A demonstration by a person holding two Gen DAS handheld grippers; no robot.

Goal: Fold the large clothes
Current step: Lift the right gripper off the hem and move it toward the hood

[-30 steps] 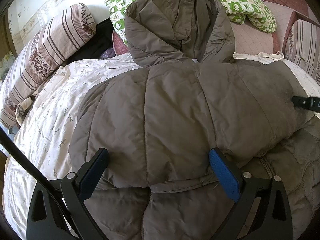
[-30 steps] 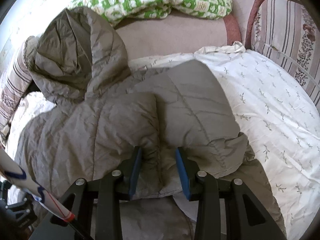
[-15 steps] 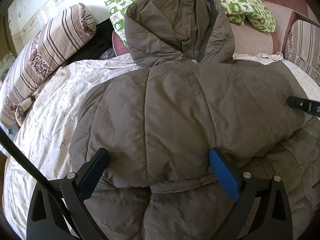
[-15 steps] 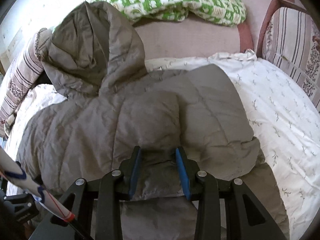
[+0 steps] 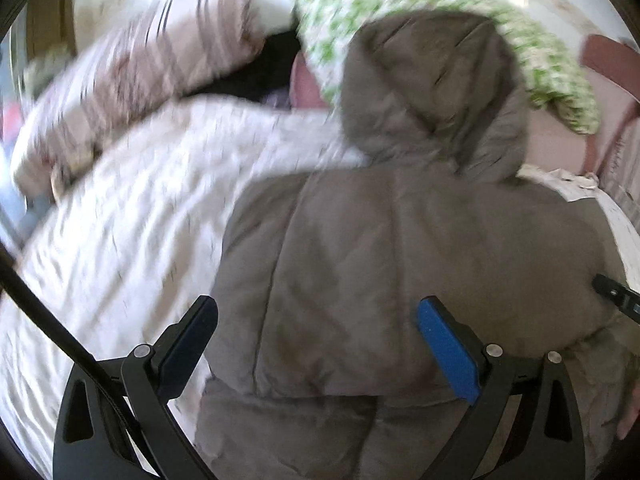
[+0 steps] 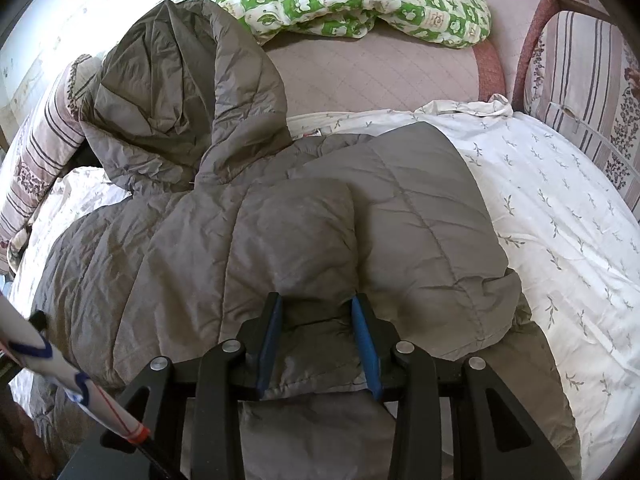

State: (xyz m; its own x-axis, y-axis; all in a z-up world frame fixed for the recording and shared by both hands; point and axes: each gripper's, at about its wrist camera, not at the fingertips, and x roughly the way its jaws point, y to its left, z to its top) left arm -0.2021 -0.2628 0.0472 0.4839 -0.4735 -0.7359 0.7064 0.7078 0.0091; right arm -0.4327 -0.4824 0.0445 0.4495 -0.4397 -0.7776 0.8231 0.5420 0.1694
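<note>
A grey-brown padded hooded jacket [image 5: 400,264] lies back-up on the bed, hood [image 5: 428,92] toward the pillows. It also shows in the right wrist view [image 6: 280,224], hood [image 6: 180,92] at upper left. My left gripper [image 5: 316,328] is wide open above the jacket's lower back, near its left edge. My right gripper [image 6: 316,312] is shut on a thick fold of the jacket, the sleeve end laid over its right side. The right gripper's tip shows at the left wrist view's right edge [image 5: 616,296].
The bed has a white leaf-print sheet [image 6: 560,216]. A striped bolster [image 5: 132,84] lies at the back left, a green-and-white cushion [image 6: 340,0] behind the hood, a striped cushion [image 6: 580,92] at the right by a reddish headboard [image 6: 492,72].
My left gripper has swung left, blurring its view; the jacket now sits right of centre there. My right gripper has drawn back a little while still gripping the fold.
</note>
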